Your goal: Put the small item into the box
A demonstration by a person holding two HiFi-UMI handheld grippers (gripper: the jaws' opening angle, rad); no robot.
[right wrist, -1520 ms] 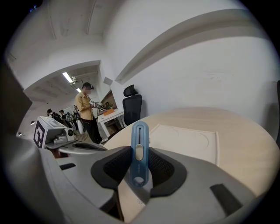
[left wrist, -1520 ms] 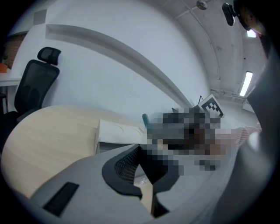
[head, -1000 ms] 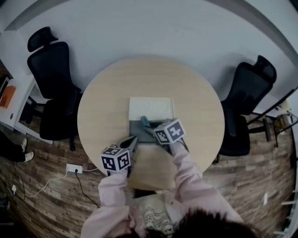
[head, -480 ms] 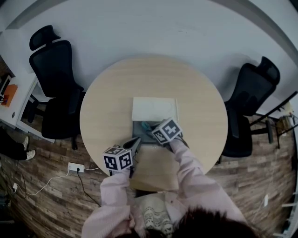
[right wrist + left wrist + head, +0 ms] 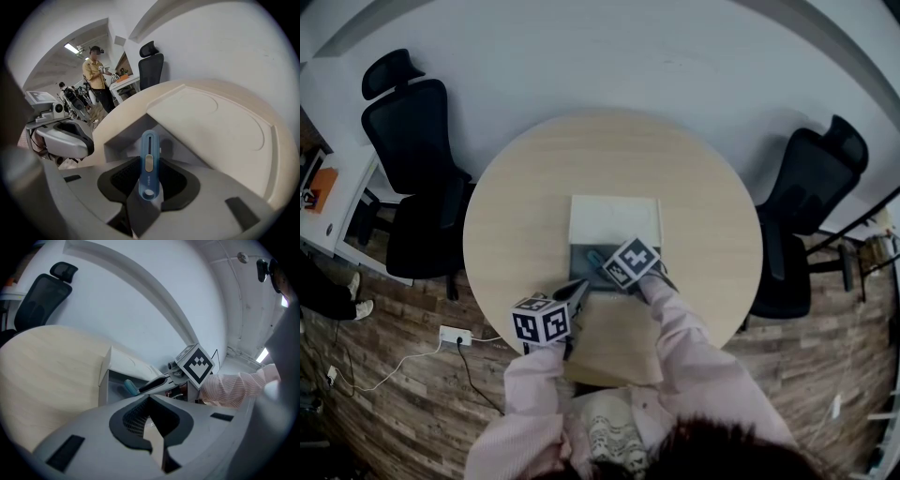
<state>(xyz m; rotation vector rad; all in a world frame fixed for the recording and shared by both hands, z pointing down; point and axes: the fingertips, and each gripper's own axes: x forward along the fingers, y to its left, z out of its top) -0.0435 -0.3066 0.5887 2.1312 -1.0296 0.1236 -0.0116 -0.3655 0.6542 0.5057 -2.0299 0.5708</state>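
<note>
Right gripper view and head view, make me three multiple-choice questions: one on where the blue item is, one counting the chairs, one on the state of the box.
1. Where is the blue item?
A. Flat on the table
B. Between the right hand-held gripper's jaws
C. On a chair seat

2. How many black office chairs stand by the round table?
A. One
B. Two
C. Four

3. What state is the box in?
A. Open, lid folded back
B. Closed
C. Upside down

Answers:
1. B: the blue item stands upright in the right hand-held gripper, above the box.
2. B: one chair is at the left of the round table and one chair at the right.
3. A: the pale lid lies back and the dark inside shows.
</note>
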